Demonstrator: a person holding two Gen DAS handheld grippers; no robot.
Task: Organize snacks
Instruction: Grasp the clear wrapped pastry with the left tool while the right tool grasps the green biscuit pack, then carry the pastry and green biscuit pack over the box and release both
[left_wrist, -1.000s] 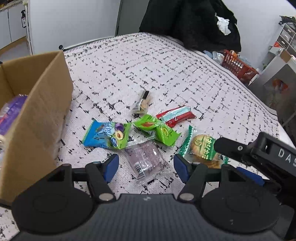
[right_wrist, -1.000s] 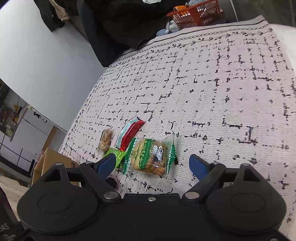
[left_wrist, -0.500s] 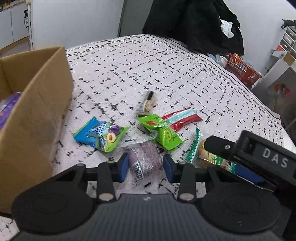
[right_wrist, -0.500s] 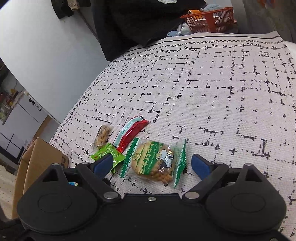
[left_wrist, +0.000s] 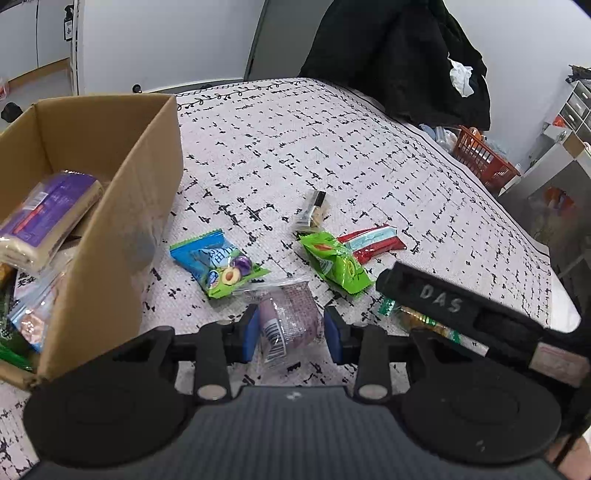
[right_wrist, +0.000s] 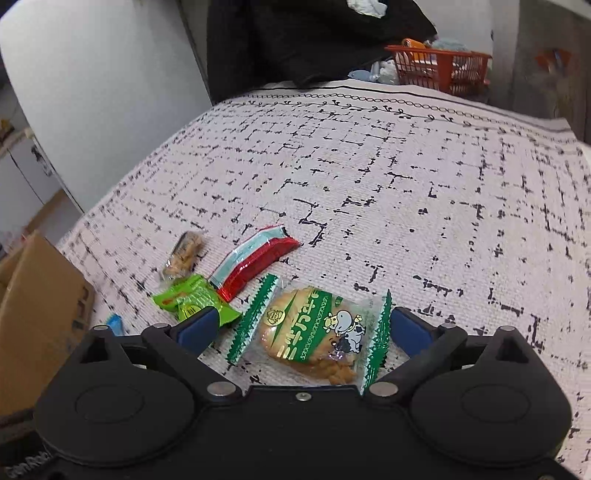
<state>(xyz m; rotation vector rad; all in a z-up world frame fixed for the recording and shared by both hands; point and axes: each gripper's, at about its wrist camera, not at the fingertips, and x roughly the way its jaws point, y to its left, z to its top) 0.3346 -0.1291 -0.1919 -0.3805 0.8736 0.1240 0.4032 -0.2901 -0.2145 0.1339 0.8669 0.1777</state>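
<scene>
On the bed, left claw (left_wrist: 290, 332) just clamped the purple pack (left_wrist: 290, 321), box-ready; right claw (right_wrist: 303, 328) opening around cookie pack (right_wrist: 314, 332).

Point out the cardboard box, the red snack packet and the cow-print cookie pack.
cardboard box (left_wrist: 122, 206), left wrist view, outer side wall.
red snack packet (right_wrist: 258, 262), right wrist view, red middle.
cow-print cookie pack (right_wrist: 314, 328), right wrist view, cookie centre.

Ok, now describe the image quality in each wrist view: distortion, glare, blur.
Left wrist view: strong fisheye bending of the patterned bedspread; glare on the clear purple-filled wrapper between the left gripper's pads; otherwise sharp. Right wrist view: same bowing; slightly soft at the orange plastic basket; the green-edged biscuit packet reads crisp.
</scene>
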